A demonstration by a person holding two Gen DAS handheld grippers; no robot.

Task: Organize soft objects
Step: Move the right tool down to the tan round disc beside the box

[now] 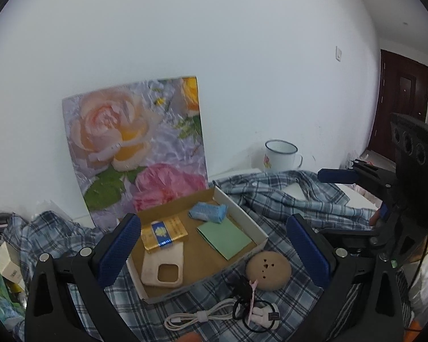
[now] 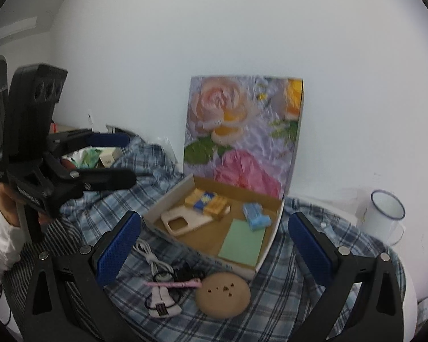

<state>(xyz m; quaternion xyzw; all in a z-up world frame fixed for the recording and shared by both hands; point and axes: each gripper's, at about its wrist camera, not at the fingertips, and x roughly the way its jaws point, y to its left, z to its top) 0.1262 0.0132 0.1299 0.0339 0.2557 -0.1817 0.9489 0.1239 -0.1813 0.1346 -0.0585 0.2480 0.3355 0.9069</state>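
Observation:
An open cardboard box (image 1: 260,230) (image 2: 272,228) lies on a blue plaid cloth (image 1: 285,199) (image 2: 314,299). Inside it are a blue sponge (image 1: 208,212) (image 2: 255,213), a green flat sheet (image 1: 228,238) (image 2: 242,240), a beige phone case (image 1: 162,268) (image 2: 182,221) and a gold-and-blue pack (image 1: 164,232) (image 2: 207,201). A round tan pad (image 1: 268,269) (image 2: 222,295) rests on the cloth just in front of the box. My left gripper (image 1: 214,249) (image 2: 119,159) is open above the box's near side. My right gripper (image 2: 214,249) hovers open over the pad, empty.
A white cable (image 1: 197,317) (image 2: 149,256), black hair ties and a pink clip lie beside the pad. A floral board (image 1: 134,145) (image 2: 242,131) leans on the wall behind the box. An enamel mug (image 1: 281,155) (image 2: 385,213) stands at the right. Clutter sits far left.

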